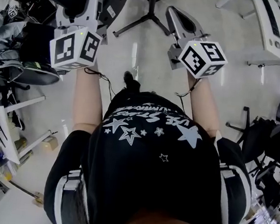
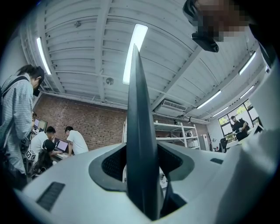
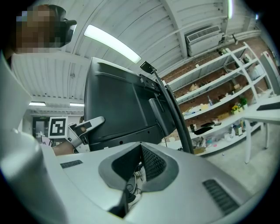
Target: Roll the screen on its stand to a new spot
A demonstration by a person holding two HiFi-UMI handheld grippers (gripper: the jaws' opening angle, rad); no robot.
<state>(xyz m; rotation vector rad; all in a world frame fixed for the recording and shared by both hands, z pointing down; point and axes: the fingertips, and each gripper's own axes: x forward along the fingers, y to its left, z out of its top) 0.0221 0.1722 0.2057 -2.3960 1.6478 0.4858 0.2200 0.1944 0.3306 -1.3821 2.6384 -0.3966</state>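
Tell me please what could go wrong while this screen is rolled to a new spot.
1. Only the left gripper grips the screen, at its thin edge; a hard push may make it slip or tilt the screen.
2. A black tripod stands close beside the screen; rolling may knock its legs.
3. A person in a checked shirt stands near and could be bumped.
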